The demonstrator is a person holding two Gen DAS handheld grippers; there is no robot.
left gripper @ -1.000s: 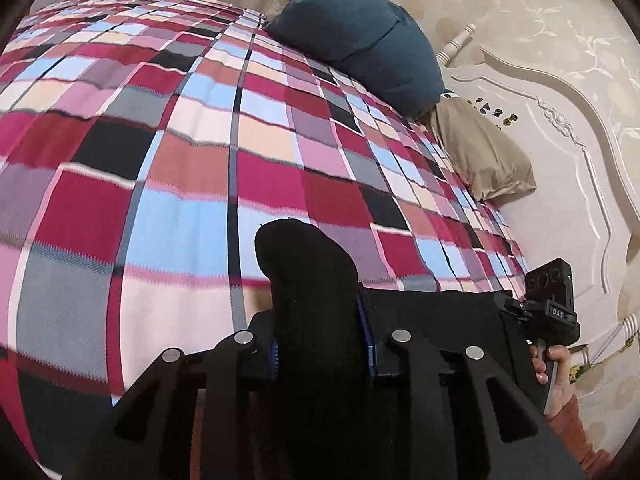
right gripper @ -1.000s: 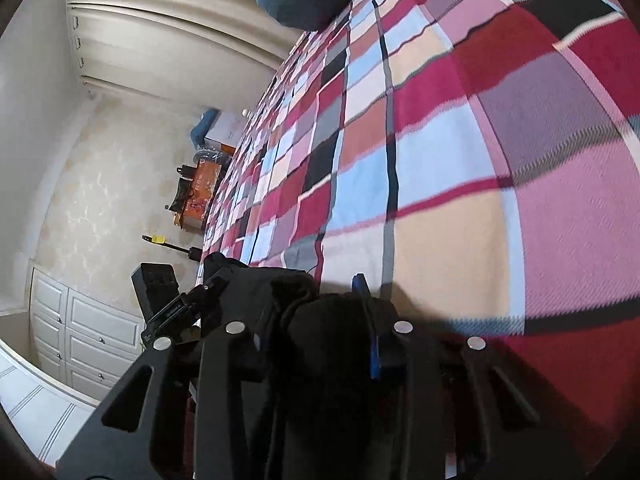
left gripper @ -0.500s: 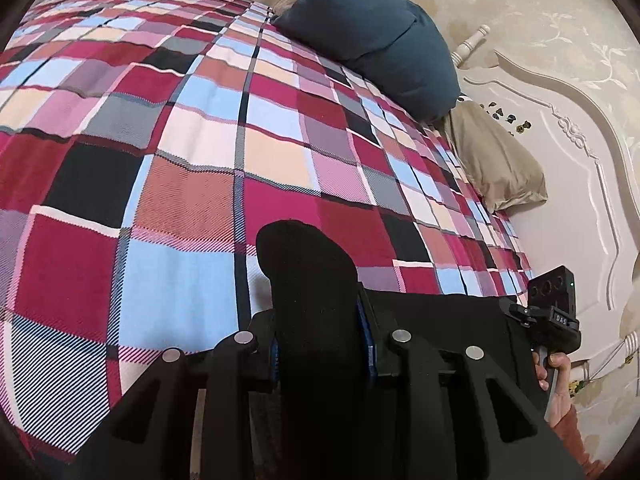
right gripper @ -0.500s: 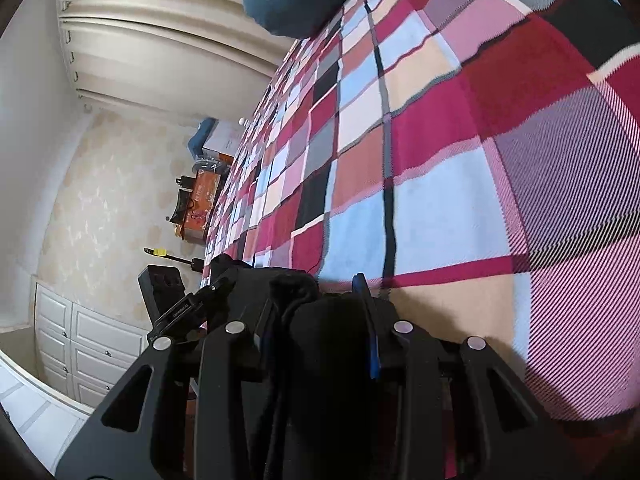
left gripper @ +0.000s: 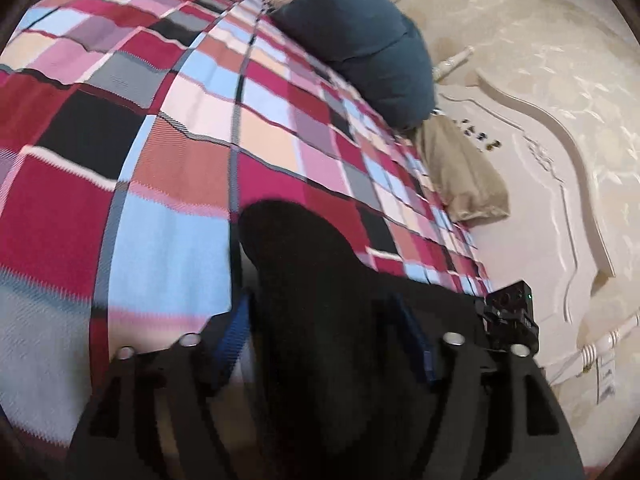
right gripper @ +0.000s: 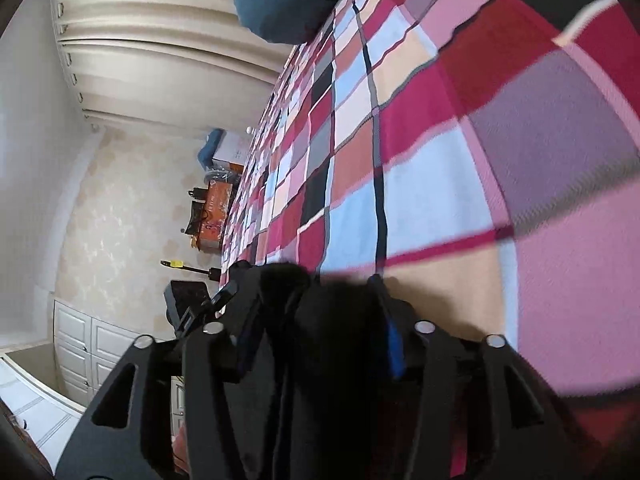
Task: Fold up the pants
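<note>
1. Black pants (left gripper: 320,280) lie on a bed covered by a checked bedspread (left gripper: 168,184) of red, pink, blue and grey squares.
2. The left gripper (left gripper: 326,344) has its jaws opening; a bunched fold of the pants sits between the blue pads, which look clear of the cloth.
3. The right gripper (right gripper: 316,320) is likewise opening, with pants fabric between its fingers (contact is hard to judge).
4. A dark teal pillow (left gripper: 360,44) and a tan pillow (left gripper: 460,172) rest by the white headboard (left gripper: 540,184).

Checkered bedspread (left gripper: 168,208), teal pillow (left gripper: 368,52) (tan pillow (left gripper: 460,176) beside it), white headboard (left gripper: 552,208).
</note>
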